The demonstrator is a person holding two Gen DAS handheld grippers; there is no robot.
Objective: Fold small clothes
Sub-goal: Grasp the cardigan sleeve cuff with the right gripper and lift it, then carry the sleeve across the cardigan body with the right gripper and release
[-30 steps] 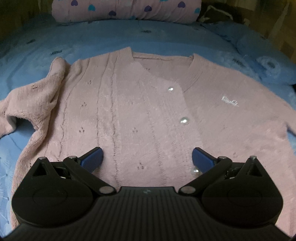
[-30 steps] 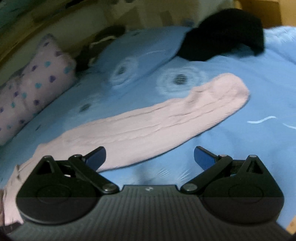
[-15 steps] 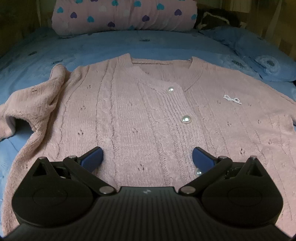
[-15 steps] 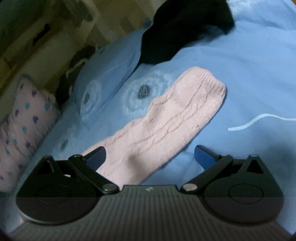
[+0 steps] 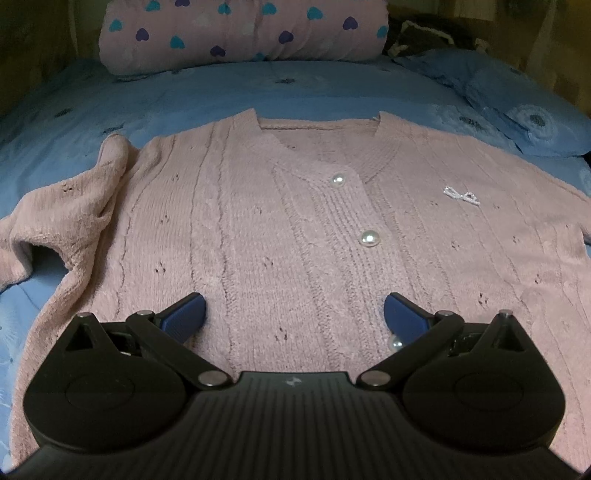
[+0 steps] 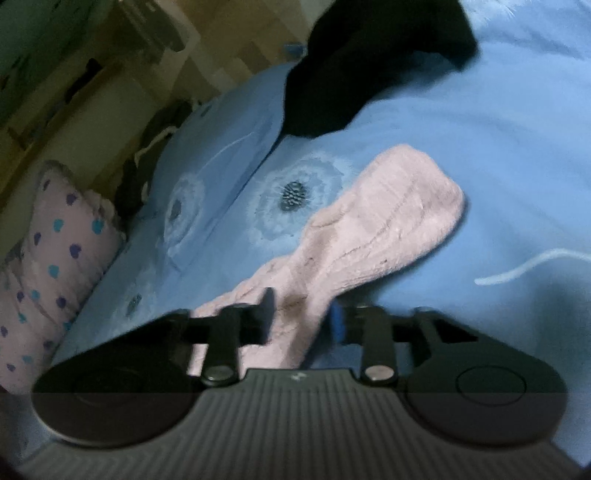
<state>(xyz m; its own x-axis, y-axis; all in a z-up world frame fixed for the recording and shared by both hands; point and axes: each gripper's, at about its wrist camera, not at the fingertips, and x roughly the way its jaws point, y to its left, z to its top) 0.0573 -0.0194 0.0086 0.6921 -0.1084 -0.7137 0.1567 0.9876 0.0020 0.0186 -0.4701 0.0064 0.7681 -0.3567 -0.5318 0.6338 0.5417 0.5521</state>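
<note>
Cardigan: a pink knitted cardigan (image 5: 280,229) lies flat, front up, on the blue bedsheet (image 5: 229,92), neckline toward the heart-print pillow (image 5: 243,31).
Buttons: pearl buttons (image 5: 369,238) run down the closed front; a small sparkly bow (image 5: 461,195) sits on the chest to the right in the left wrist view.
Near sleeve: the sleeve (image 5: 62,218) at the left in that view is bunched and folded in against the body.
Left gripper: the left gripper (image 5: 294,315) hovers over the lower front of the cardigan, its blue fingertips (image 5: 184,314) spread wide with nothing between them.
Right gripper: the right gripper (image 6: 303,321) is clamped on the other sleeve (image 6: 373,229), the fingers drawn close with the pink knit pinched between them.
Held sleeve: it rises from the grip and stretches away over the sheet, cuff end near a printed flower (image 6: 295,192).
Background: a black garment (image 6: 369,62) lies on the bed beyond the cuff, and a blue pillow (image 5: 528,118) is at the right of the headboard end.
</note>
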